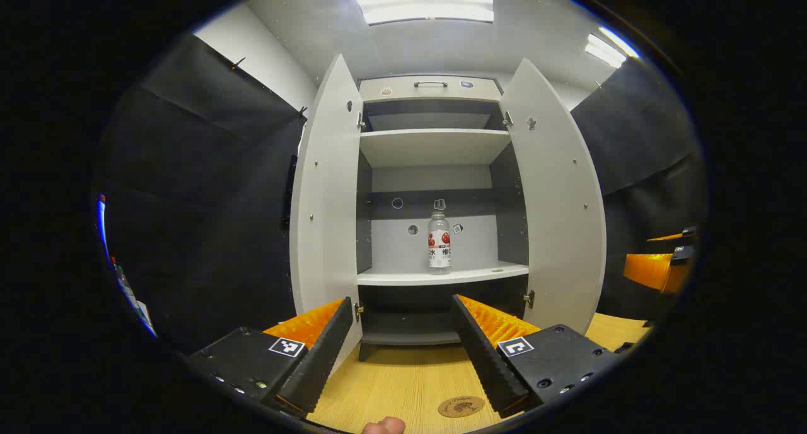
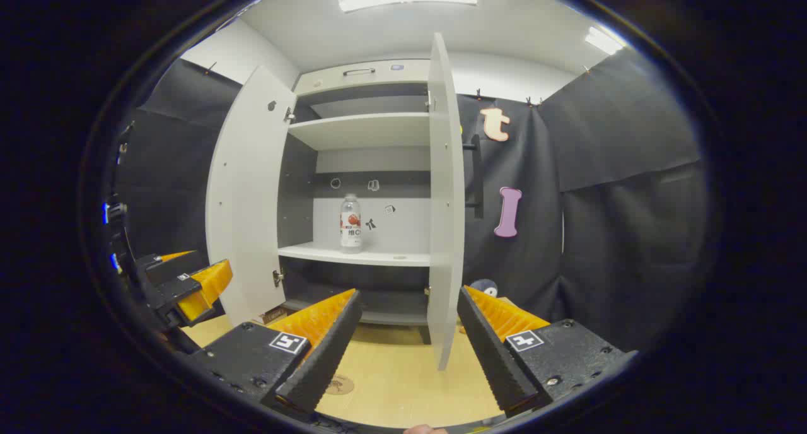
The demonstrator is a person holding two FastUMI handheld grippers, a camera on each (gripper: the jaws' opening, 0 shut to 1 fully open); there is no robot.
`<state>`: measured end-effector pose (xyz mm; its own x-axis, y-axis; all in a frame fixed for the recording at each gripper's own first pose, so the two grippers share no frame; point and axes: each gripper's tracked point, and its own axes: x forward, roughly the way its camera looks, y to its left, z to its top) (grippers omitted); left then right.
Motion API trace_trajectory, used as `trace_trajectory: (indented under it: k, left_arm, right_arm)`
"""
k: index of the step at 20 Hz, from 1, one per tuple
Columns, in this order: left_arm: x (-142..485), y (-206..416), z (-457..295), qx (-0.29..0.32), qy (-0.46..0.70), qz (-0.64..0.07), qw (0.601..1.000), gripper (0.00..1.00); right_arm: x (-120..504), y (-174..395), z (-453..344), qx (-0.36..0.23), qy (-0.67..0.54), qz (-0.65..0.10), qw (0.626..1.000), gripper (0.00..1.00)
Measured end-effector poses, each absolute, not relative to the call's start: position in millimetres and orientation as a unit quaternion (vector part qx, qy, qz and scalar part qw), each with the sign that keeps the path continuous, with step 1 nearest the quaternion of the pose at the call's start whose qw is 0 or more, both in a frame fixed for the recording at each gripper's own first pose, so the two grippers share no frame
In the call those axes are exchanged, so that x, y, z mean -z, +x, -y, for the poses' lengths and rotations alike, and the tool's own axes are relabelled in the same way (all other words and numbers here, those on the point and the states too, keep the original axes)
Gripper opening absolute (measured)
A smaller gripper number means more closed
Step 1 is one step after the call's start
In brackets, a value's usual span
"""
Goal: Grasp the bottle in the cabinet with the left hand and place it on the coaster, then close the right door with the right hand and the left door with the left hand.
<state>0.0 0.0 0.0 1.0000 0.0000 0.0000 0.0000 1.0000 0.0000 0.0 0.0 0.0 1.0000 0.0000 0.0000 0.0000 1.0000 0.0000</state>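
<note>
A clear bottle (image 1: 439,243) with a red-and-white label stands upright on the middle shelf of the white cabinet (image 1: 435,147), whose two doors stand wide. My left gripper (image 1: 400,352) is open, well in front of the cabinet and below the bottle's shelf. A round brown coaster (image 1: 461,406) lies on the wooden table just before its fingers. In the right gripper view the bottle (image 2: 350,223) is on the shelf at left of the right door (image 2: 446,200), whose edge faces me. My right gripper (image 2: 406,346) is open, with the door's lower edge between and beyond its fingers. The coaster (image 2: 340,384) peeks out by its left finger.
The left door (image 1: 325,200) and right door (image 1: 558,194) swing out over the wooden table (image 1: 403,377). The right door's black handle (image 2: 476,175) is on its far side. Black cloth walls close in on both sides. My left gripper (image 2: 183,289) hangs at the left of the right gripper view.
</note>
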Motion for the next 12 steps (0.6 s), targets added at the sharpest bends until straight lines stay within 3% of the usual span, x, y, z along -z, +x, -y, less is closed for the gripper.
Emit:
trace_trajectory:
  k: [4,12]
  left_arm:
    - [-1.1,-2.9,4.2,0.007,0.008,0.005,1.0,0.99]
    - [-0.5,-3.0,0.4,0.002,0.009,0.005,1.0,0.95]
  right_arm:
    - [1.9,2.1,-3.1,-0.003,0.005,-0.005,1.0,0.97]
    - [-0.9,-0.8,-6.1,-0.009,-0.002,-0.003,1.0,1.0]
